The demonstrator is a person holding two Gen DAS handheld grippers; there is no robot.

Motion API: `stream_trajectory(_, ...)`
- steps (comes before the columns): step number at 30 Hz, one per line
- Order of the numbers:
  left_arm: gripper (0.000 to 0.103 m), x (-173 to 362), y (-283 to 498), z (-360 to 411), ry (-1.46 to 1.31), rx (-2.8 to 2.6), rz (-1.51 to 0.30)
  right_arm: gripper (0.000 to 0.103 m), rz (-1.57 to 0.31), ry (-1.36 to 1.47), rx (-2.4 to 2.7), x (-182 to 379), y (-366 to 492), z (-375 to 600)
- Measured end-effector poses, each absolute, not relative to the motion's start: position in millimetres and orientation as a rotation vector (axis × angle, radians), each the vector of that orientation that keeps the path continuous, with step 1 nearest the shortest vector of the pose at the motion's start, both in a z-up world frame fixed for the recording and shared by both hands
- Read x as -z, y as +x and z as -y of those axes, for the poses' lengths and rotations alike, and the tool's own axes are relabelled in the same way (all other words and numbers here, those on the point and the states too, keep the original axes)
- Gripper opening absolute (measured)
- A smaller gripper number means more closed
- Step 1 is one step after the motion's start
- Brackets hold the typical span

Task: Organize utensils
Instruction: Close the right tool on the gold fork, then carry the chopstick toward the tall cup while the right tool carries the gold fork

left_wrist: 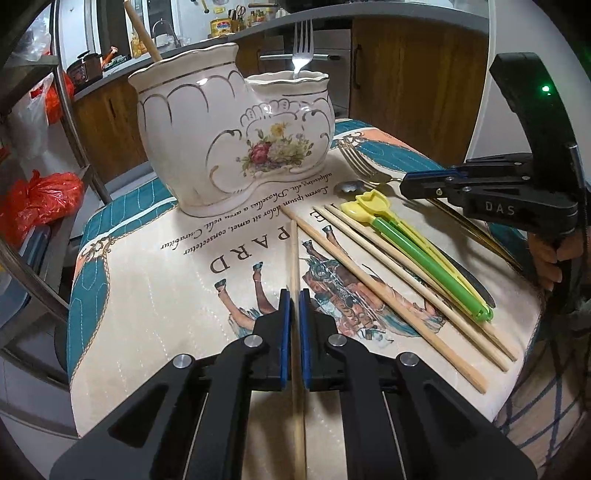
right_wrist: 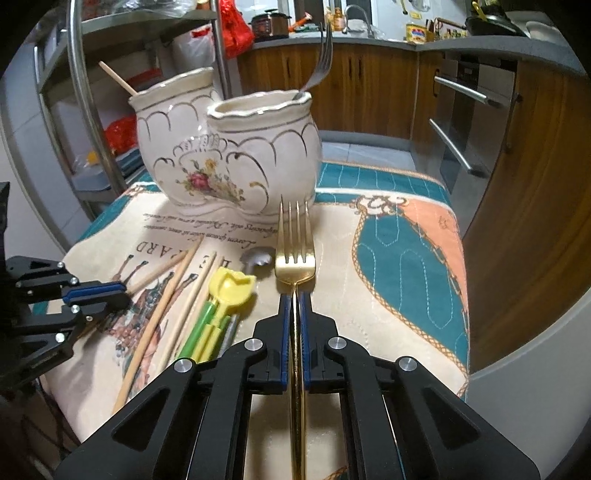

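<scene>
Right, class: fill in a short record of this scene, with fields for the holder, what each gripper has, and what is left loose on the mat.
holder: white floral two-compartment ceramic holder; taller compartment holds a wooden stick, lower one a silver fork
left gripper: jaws shut on a wooden chopstick
right gripper: jaws shut on a gold metal fork
loose on mat: three wooden chopsticks, green and yellow plastic utensils, small silver spoon
surface: printed cloth mat
</scene>
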State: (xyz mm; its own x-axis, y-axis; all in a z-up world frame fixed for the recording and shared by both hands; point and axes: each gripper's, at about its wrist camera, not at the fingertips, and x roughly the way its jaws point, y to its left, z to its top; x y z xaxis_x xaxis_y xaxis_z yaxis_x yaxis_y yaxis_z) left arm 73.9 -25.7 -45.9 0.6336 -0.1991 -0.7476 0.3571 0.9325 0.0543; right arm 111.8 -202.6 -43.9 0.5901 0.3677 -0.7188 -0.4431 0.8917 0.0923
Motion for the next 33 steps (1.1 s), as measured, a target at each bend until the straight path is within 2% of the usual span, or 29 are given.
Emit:
stream_trajectory(8, 0.005, 34.8, 69.3, 18.5, 0.169, 0.334, -0.759, 0.006, -0.684, -0.061, -0.505, 20.7, 100.9, 209.9)
stream_trajectory(19, 0.005, 8.6, 54.4, 5.4, 0.117, 0.34, -0.541, 0.006, -0.453, -0.071, -0.567, -13.3, 73.7, 213.2)
stream_trajectory(28, 0.005, -3.6, 43.2, -3.8, 0.08, 0.364, -0.404, 0.006, -0.188, -0.091, -0.53, -38.6, 41.2, 215.6)
stream_trajectory(33, 0.005, -10.7, 37.7, -10.7, 0.04, 0.372, -0.329, 0.006, -0.131, -0.074, -0.5, -47.0, 40.3, 211.3)
